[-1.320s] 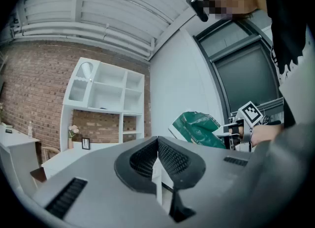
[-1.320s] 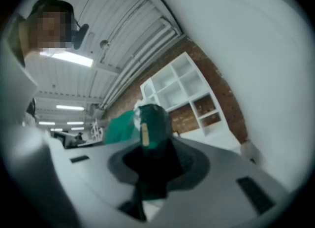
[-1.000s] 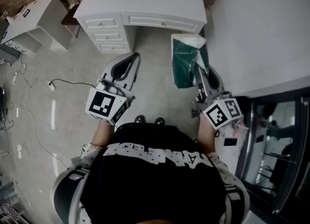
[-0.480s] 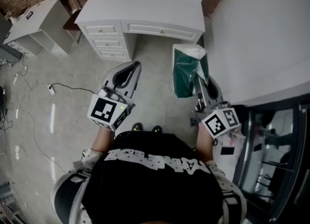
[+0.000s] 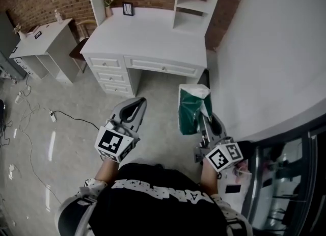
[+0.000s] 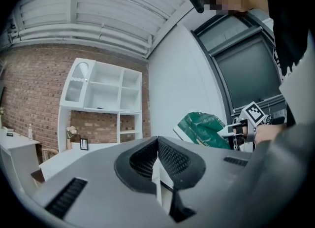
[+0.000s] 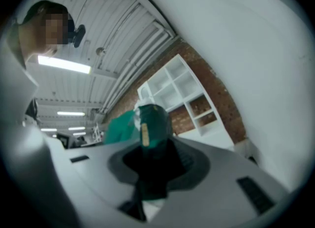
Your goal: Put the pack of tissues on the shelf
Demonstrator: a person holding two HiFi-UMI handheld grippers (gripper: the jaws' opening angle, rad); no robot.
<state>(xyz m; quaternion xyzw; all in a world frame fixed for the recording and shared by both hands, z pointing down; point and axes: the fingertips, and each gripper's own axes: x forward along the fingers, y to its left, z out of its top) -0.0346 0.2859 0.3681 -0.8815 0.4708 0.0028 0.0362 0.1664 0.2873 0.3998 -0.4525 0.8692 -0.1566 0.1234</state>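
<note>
The right tool pinches the green pack of tissues by one end. The pack sticks out ahead of the jaws, above the grey floor and close to the white wall on the right. In the right gripper view the pack fills the gap between the pads. The left tool is pressed together with nothing in it, held beside the right one. Ahead stands a white surface with drawers, carrying open shelves against a brick wall.
</note>
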